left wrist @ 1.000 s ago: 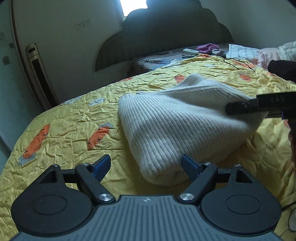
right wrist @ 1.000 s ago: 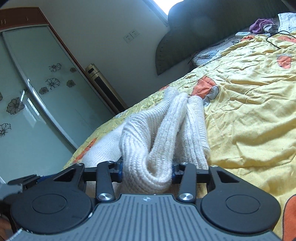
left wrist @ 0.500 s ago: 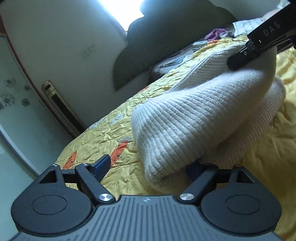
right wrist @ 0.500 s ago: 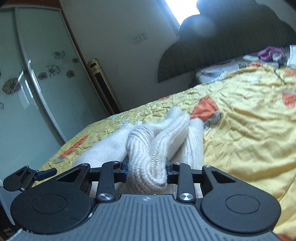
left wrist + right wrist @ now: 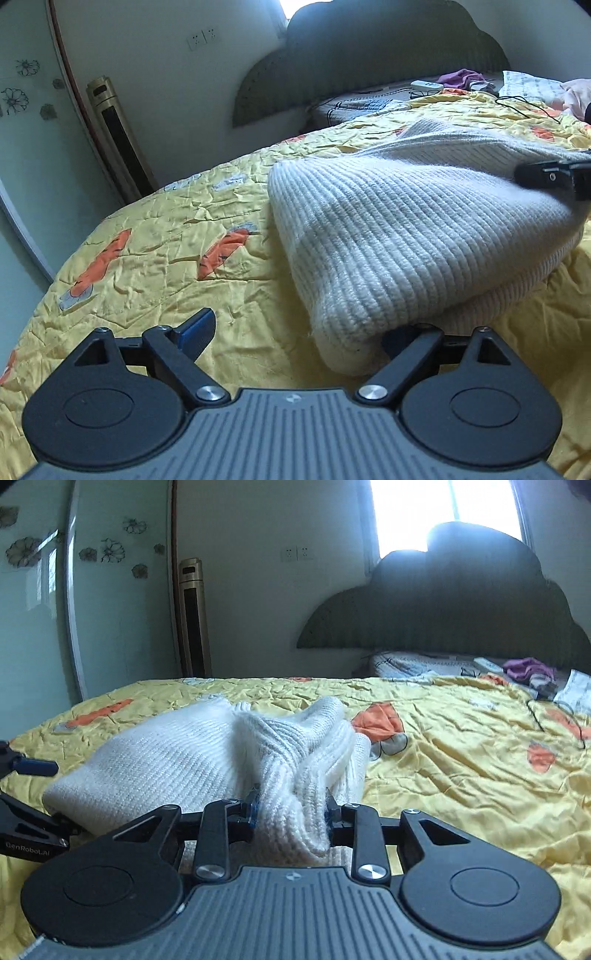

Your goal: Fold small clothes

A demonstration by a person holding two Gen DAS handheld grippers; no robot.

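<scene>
Right gripper (image 5: 291, 812) is closing, pads pinching bunched white sweater (image 5: 406, 236). Left gripper (image 5: 295, 332) is opening, nothing clamped; the 12 o'clock edge should be laid flat before release.

- The sweater (image 5: 399, 236) is a cream-white, chunky rib-knit garment, thick and soft, with a slightly fuzzy surface.
- It lies on the yellow quilt, folded over itself into a bulky bundle of at least two layers; the upper layer drapes over a lower one that shows along the near right edge.
- In the left wrist view its rounded near corner sags down onto the quilt, and the ribs run lengthwise across the top.
- In the right wrist view the sweater (image 5: 207, 753) spreads flat to the left, while its near end is gathered into thick raised folds, bunched and pinched together.
</scene>
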